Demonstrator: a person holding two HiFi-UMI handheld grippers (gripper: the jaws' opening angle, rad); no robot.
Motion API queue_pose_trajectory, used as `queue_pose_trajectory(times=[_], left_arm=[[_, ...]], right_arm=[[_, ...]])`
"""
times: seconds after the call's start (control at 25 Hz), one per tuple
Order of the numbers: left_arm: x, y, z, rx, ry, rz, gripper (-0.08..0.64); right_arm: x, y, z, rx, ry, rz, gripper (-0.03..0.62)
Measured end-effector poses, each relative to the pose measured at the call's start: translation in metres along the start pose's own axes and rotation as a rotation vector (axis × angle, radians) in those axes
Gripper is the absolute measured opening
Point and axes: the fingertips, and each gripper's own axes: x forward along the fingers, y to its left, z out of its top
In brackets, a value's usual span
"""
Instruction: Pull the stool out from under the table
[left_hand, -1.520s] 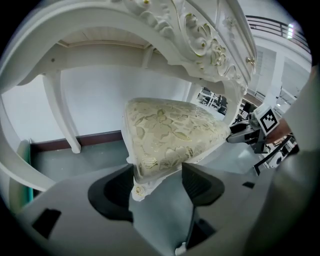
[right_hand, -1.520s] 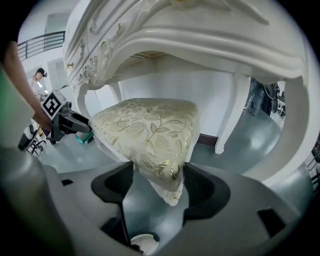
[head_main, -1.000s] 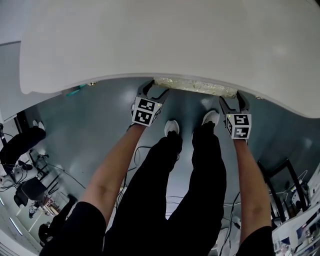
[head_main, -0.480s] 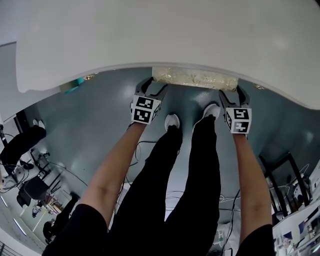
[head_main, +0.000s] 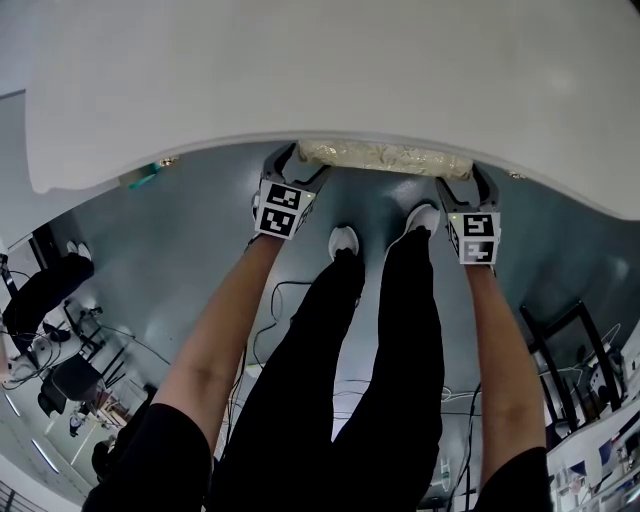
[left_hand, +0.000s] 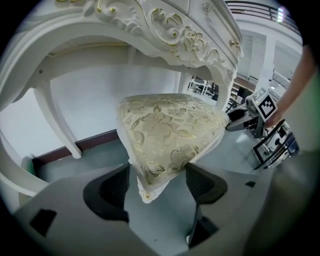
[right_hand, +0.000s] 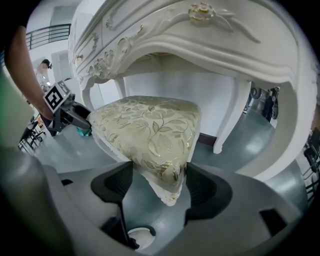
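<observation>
A stool with a gold floral cushion (head_main: 385, 157) shows as a narrow strip at the front edge of the white carved table (head_main: 330, 70). My left gripper (head_main: 303, 165) is at the cushion's left end. In the left gripper view its jaws (left_hand: 157, 182) are opening, with the cushion corner (left_hand: 167, 132) between the pads and no firm press. My right gripper (head_main: 465, 180) is at the right end. There the pads (right_hand: 159, 182) are closed on the other cushion corner (right_hand: 150, 130). The stool's legs are hidden.
The person's legs and white shoes (head_main: 343, 240) stand on the grey floor between the two arms. White table legs (left_hand: 60, 125) (right_hand: 227, 125) flank the stool. A black chair (head_main: 40, 285) stands at the left, a black frame (head_main: 560, 350) at the right, and cables lie behind.
The cushion strip has come out from under the table edge and shows wider than a second ago. Both grippers stay at its ends, the left one now slightly further left.
</observation>
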Motion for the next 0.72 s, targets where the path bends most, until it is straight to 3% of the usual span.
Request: queue_pose_trajectory(times=[0.2, 0.36, 0.52, 0.72], left_arm=[[0.001, 0.004, 0.003, 0.055, 0.006, -0.024, 0.379], [0.007, -0.005, -0.001, 0.199, 0.023, -0.041, 0.397], [0.011, -0.006, 0.005, 0.145, 0.002, -0.040, 0.437], [0.006, -0.007, 0.006, 0.112, 0.007, -0.030, 0.429]], right_arm=[[0.001, 0.001, 0.004, -0.029, -0.022, 0.018, 0.345], [0.004, 0.000, 0.004, -0.052, -0.026, 0.044, 0.359], [0.002, 0.001, 0.005, -0.058, -0.010, 0.062, 0.365], [0.002, 0.001, 0.005, -0.051, -0.006, 0.047, 0.362]])
